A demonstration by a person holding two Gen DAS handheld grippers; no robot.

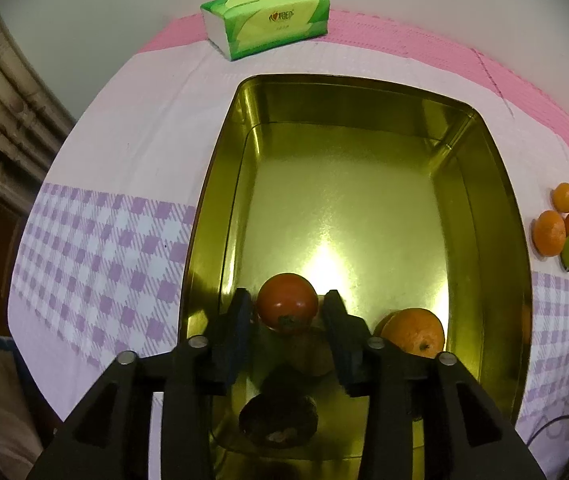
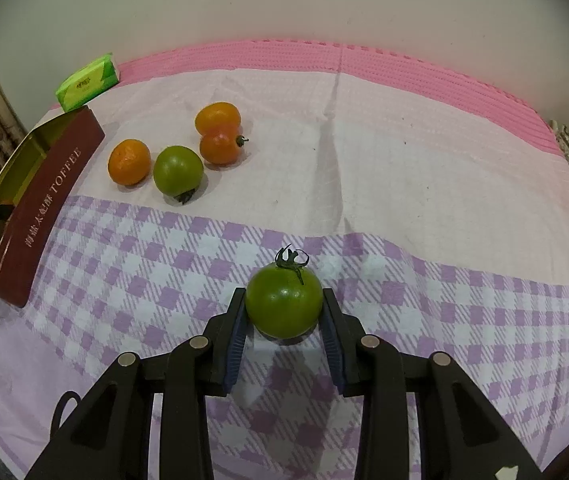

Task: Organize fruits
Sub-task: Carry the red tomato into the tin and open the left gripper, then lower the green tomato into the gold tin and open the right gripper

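In the left wrist view a red tomato [image 1: 284, 300] sits low inside the gold tin [image 1: 484, 208], between the fingers of my left gripper [image 1: 287, 300]. Slim gaps show on both sides of it, so the pads are off it and the gripper is open. An orange [image 1: 414, 336] lies in the tin just right of it. In the right wrist view my right gripper [image 2: 283, 298] is shut on a green tomato [image 2: 283, 308], stem up, over the checked cloth. Beyond lie a mandarin [image 2: 129, 162], a second green tomato [image 2: 177, 171], an orange-red tomato [image 2: 220, 146] and an orange [image 2: 217, 117].
The tin's dark red side [image 2: 44, 184], printed TOFFEE, stands at the left of the right wrist view. A green tissue pack [image 1: 268, 20] lies behind the tin by the wall. A pink mat [image 2: 324, 60] edges the back of the cloth. A dark cable [image 1: 556, 424] trails at the tin's right.
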